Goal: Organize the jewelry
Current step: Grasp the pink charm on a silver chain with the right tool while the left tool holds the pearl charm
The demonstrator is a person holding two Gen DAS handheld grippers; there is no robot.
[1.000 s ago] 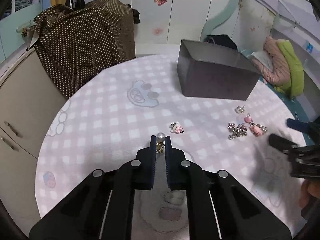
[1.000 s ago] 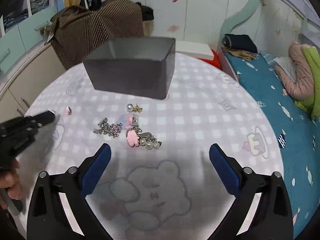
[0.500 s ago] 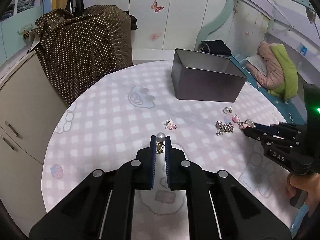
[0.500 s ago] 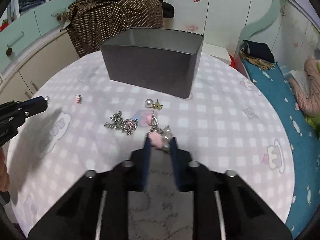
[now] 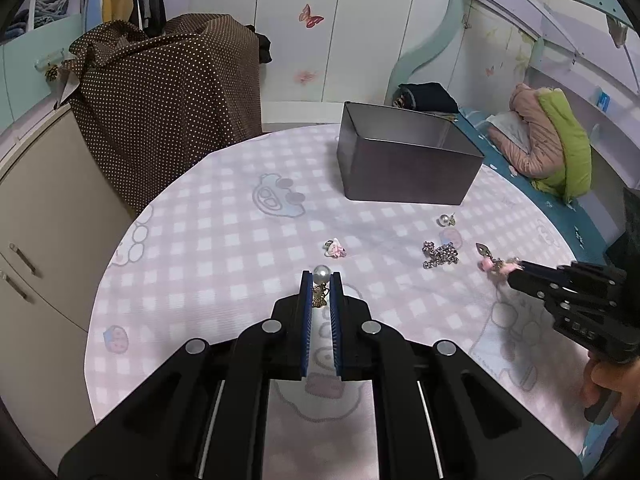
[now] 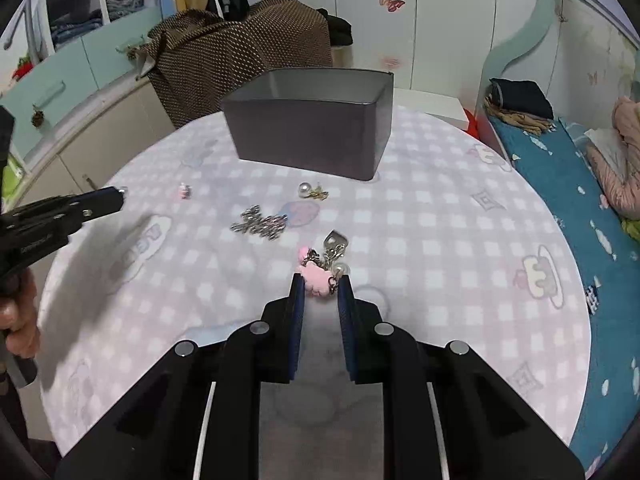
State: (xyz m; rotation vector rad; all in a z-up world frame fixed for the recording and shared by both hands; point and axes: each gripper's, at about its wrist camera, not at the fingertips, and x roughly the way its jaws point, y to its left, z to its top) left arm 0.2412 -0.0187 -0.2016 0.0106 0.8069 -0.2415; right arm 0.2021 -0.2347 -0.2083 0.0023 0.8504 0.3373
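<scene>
Left tongs clamped on pearl earring; right tongs gripping pink charm above table, near grey box.

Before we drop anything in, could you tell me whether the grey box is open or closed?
Open. The grey box has no lid on top, and its inner walls show below the rim in both wrist views. Its floor is hidden, so contents cannot be told.

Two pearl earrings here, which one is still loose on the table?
The pearl earring lying just in front of the grey box; the other pearl earring is pinched in the left claw.
</scene>
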